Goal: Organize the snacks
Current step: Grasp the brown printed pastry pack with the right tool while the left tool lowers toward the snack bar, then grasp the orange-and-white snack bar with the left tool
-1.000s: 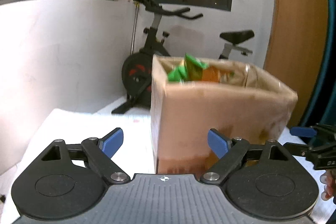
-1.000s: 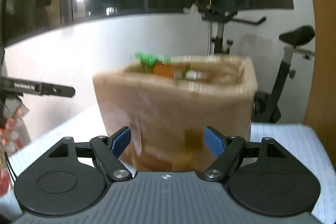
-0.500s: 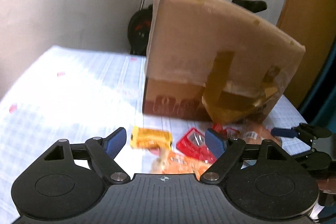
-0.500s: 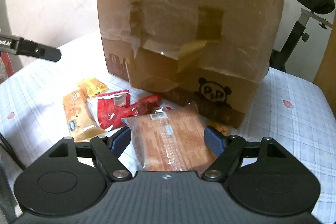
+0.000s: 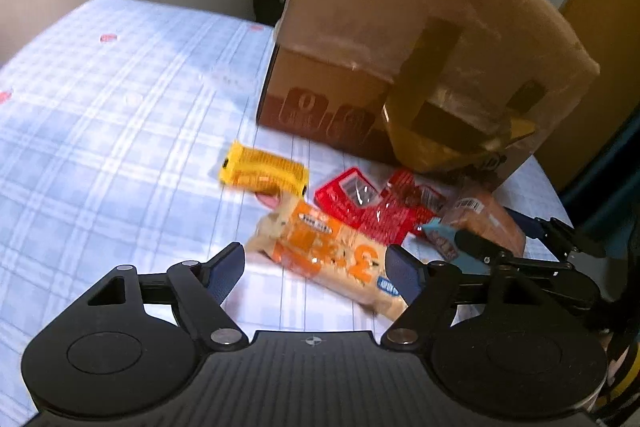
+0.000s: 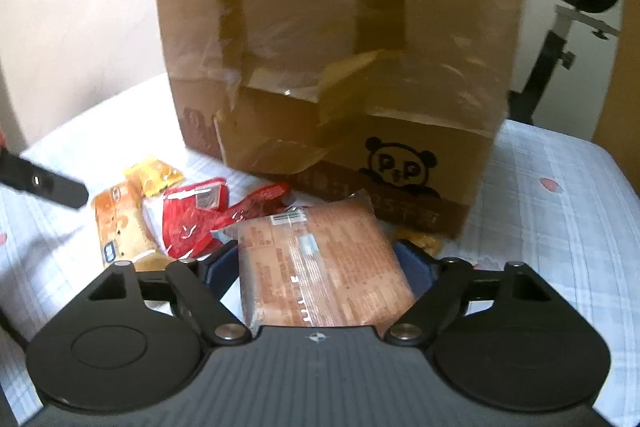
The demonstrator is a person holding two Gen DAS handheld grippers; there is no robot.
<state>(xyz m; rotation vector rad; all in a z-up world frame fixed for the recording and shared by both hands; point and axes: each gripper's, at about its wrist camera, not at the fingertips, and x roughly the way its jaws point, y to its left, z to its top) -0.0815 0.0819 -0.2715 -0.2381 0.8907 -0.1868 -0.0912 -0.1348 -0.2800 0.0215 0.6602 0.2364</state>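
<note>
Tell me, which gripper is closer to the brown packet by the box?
Right. The right gripper straddles the brown packet, its open jaws either side. The left gripper sits over the orange packet, off to the side.

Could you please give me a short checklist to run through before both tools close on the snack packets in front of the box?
1. Right tool straddles the brown packet: ok, one blue pad on each side; jaws have just been opening.
2. Right pads pressing the packet: cannot tell; contact is not clear.
3. Left tool lined up on the orange packet: ok, packet lies between the open pads; jaws have just been closing.
4. Red packets outside the left tool's jaws: ok.
5. Tools apart from each other: cannot tell; they sit close together.
6. Cardboard box has room inside: cannot tell; its top is out of view.
</note>
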